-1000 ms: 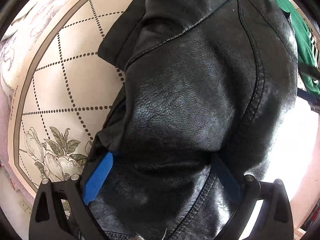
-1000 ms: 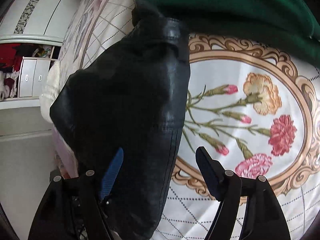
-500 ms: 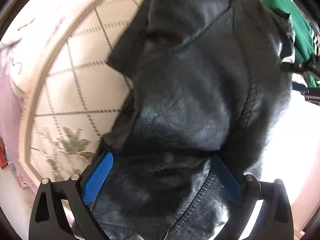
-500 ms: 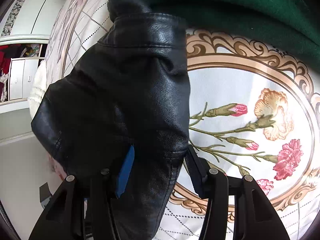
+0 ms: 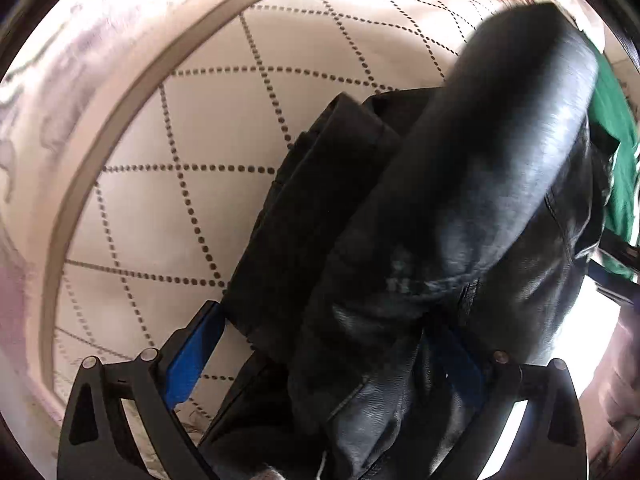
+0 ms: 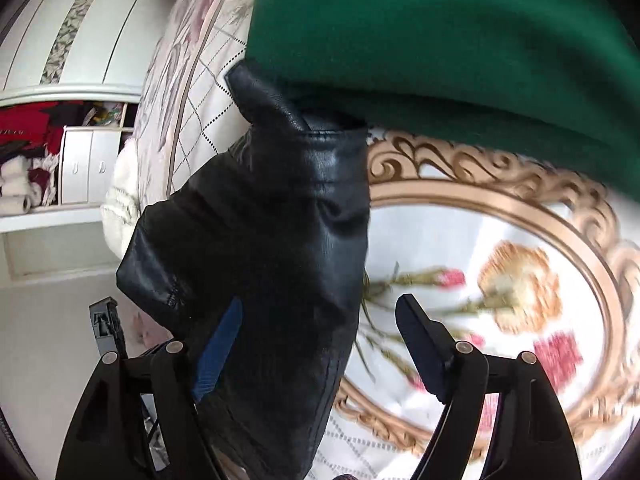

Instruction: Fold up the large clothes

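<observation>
Here's the black leather jacket [image 5: 460, 240], bunched and doubled over itself on the quilted bedspread [image 5: 208, 128], nowhere near a tidy fold. The left gripper [image 5: 328, 364] has its blue-padded fingers spread wide, with a thick wad of leather filling the gap between them; whether they're actually pinching it I can't tell, since the far finger is half buried under the leather. Over on the other side, the right gripper [image 6: 320, 344] stands wide open, one finger tucked against the hanging leather and the other out in clear air over the embroidered carnation medallion [image 6: 500, 292], so it's not gripping anything. From that side the jacket [image 6: 260, 240] drapes in a loose hump with a stitched hem showing low on the left, and its top edge disappears beneath a green garment [image 6: 420, 32] lying across the bed. My read: the fold is underway at best, maybe one rough doubling made. What's left is flattening those rolled layers, squaring the edges, and likely getting the jacket out from under that green piece. A white wardrobe [image 6: 60, 40] stands behind, shelves stuffed with clothes.
</observation>
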